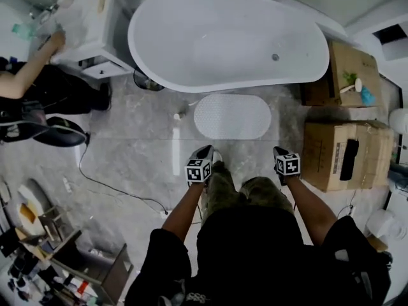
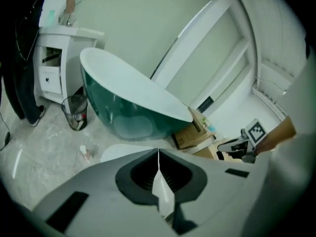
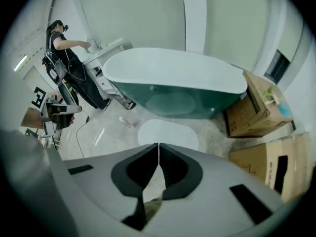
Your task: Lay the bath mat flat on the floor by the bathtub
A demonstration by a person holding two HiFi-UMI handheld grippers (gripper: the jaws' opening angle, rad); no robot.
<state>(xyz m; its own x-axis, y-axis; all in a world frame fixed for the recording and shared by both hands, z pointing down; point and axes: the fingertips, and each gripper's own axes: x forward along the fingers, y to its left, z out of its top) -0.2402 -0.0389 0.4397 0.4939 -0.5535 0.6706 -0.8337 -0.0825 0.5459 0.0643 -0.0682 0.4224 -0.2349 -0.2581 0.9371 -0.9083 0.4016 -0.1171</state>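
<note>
- Head view: the bath mat [image 1: 232,116] is lying spread out on the floor [image 1: 140,152], just beside the bathtub [image 1: 223,37], with its long side running along the tub
- The left hand-held gripper [image 1: 207,150] and the right hand-held gripper [image 1: 278,152] are hovering above the person's knees, well apart from the mat and carrying nothing
- Judging by this, the laying looks finished, so the careful part now is checking. Every edge should be sitting flat and the mat should be lining up with the tub; a lifted corner would be better pressed down with closed tips than gripped and dragged
- This view alone is showing the whole outline of the mat and the gap between it and the cardboard boxes [image 1: 338,155]
- Left gripper view: the jaws of the left hand-held gripper [image 2: 158,152] are meeting at the tips with nothing between them. Only a slice of the bath mat [image 2: 116,153] is showing past them
- Here the dark green side of the bathtub [image 2: 123,107], a waste bin [image 2: 74,111] beside it and a small bottle [image 2: 85,153] on the floor are showing more clearly than from above
- Right gripper view: the jaws of the right hand-held gripper [image 3: 158,146] are likewise pressing together, empty. The bath mat [image 3: 168,133] is showing almost whole, lying smooth in front of the bathtub [image 3: 173,78]
- A person [image 3: 69,68] is standing at a cabinet well off to the side
</note>
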